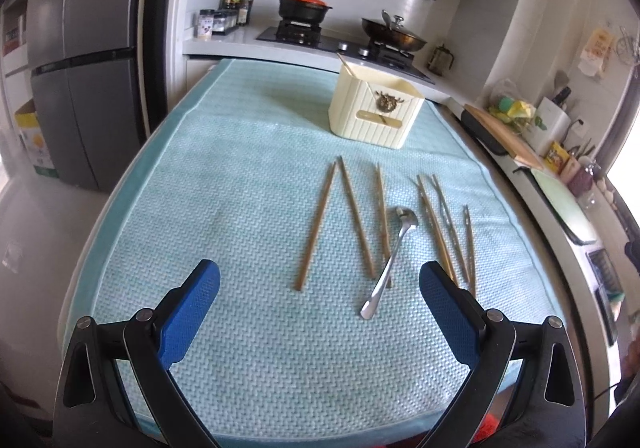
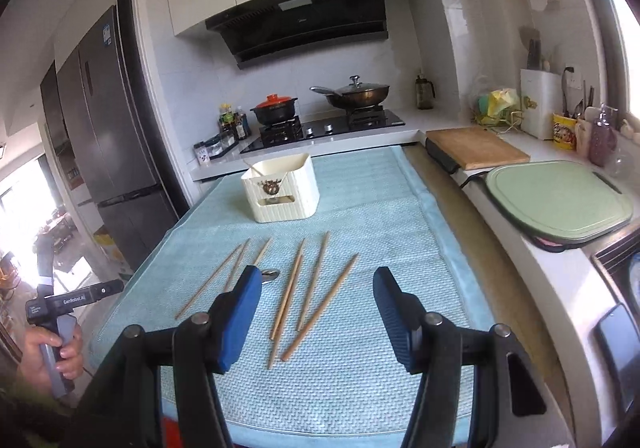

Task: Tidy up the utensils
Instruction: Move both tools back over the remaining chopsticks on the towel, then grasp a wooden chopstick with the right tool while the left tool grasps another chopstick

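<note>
Several wooden chopsticks lie spread on the light blue cloth, and a metal spoon lies among them with its handle toward me. A cream utensil holder stands beyond them with one chopstick leaning in it. My left gripper hovers open and empty just short of the near ends of the chopsticks. My right gripper is open and empty above the chopsticks. Its left finger hides most of the spoon. The holder is farther back.
A hand at the far left grips the left gripper's handle. Behind the table is a stove with a pot and a wok. A grey fridge stands left. A wooden board and green board lie on the right counter.
</note>
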